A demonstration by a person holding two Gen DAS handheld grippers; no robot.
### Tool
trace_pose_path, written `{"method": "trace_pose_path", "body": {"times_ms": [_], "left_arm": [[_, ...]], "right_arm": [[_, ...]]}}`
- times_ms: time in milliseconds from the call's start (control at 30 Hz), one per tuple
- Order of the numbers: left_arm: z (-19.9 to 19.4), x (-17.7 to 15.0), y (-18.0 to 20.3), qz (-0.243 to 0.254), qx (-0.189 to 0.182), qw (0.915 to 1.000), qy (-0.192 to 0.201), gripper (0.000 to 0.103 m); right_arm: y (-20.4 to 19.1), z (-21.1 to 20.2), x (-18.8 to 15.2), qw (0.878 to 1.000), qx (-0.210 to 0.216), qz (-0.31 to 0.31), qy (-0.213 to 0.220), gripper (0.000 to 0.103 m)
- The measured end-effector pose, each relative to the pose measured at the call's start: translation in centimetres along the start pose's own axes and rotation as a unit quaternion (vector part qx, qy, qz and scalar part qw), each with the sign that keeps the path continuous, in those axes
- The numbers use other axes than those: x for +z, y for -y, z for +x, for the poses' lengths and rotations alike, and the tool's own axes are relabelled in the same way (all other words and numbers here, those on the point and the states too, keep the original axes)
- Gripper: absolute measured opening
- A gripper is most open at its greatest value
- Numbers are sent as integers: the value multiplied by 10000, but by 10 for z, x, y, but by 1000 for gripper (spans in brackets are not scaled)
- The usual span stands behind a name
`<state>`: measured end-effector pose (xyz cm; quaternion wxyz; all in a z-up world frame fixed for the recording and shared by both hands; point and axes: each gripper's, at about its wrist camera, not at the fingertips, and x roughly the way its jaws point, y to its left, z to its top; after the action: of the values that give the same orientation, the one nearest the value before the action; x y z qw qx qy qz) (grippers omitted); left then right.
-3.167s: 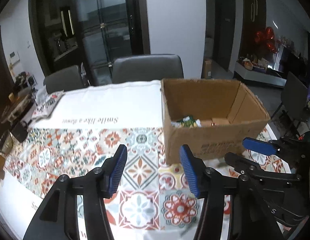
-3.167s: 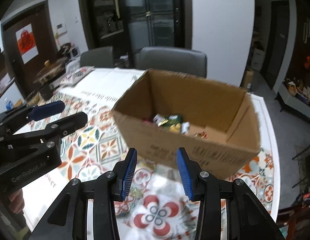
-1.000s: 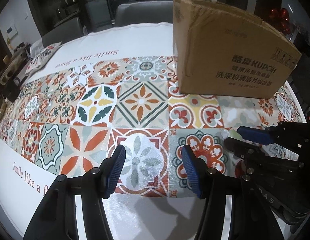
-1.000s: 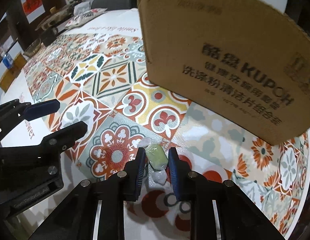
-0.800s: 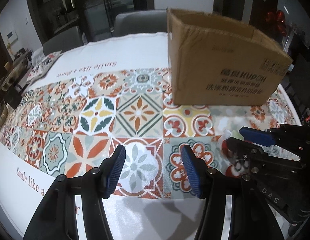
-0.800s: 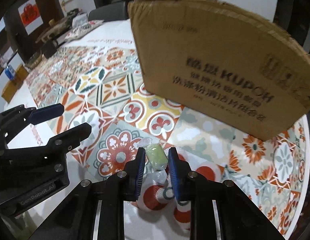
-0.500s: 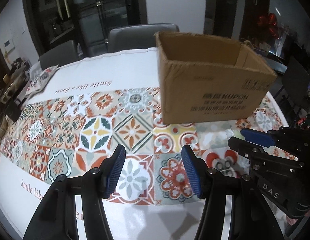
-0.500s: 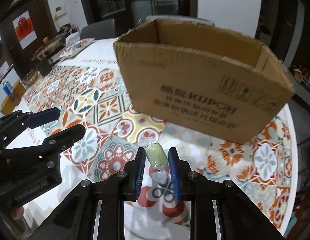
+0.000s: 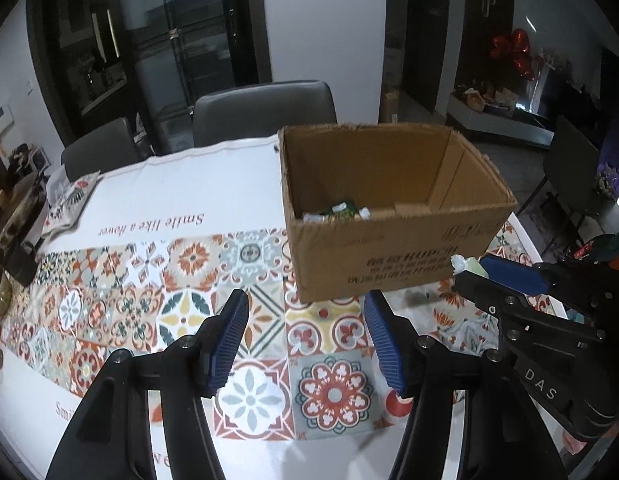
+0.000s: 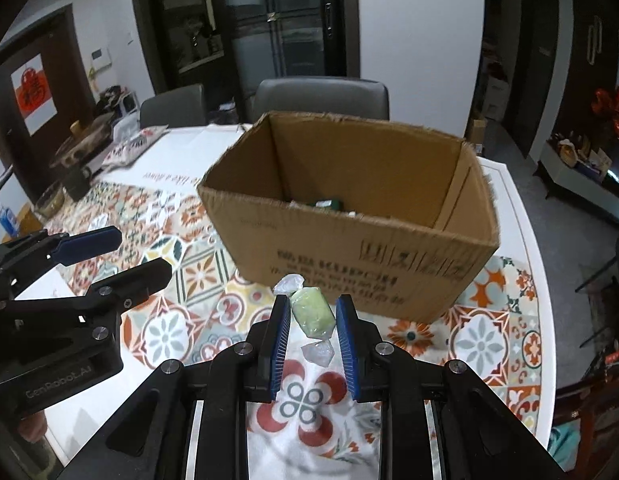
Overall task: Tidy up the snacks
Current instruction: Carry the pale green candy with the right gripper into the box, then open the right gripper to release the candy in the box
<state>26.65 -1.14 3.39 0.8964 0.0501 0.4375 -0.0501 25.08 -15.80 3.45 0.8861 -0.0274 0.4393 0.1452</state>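
While the cardboard box [image 10: 349,216] holds a few wrapped snacks [image 9: 341,210], the right gripper [image 10: 313,316] pinches a green candy [image 10: 311,312] before it; the left gripper [image 9: 305,332] hangs half-open, empty, tilted downward.

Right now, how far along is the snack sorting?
Done: a few wrapped snacks already lie in the cardboard box. In hand: the right gripper is shut on a green wrapped candy, lifted off the table in front of the box, not yet over it. The left gripper is open and holds nothing. Left: carry the candy over the rim and drop it in. No other loose snacks show on the tablecloth.
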Motion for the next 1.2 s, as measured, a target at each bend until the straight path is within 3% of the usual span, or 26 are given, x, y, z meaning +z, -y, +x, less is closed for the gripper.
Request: {"method": "trace_pose_path", "body": {"times_ms": [600, 1200], "left_arm": [[12, 69, 10, 245, -108, 9996, -103, 59], [54, 91, 24, 195, -51, 9986, -489, 59]], "right_arm": [[33, -19, 71, 9990, -299, 327, 87, 25], [77, 23, 89, 9948, -593, 763, -336, 28]]}}
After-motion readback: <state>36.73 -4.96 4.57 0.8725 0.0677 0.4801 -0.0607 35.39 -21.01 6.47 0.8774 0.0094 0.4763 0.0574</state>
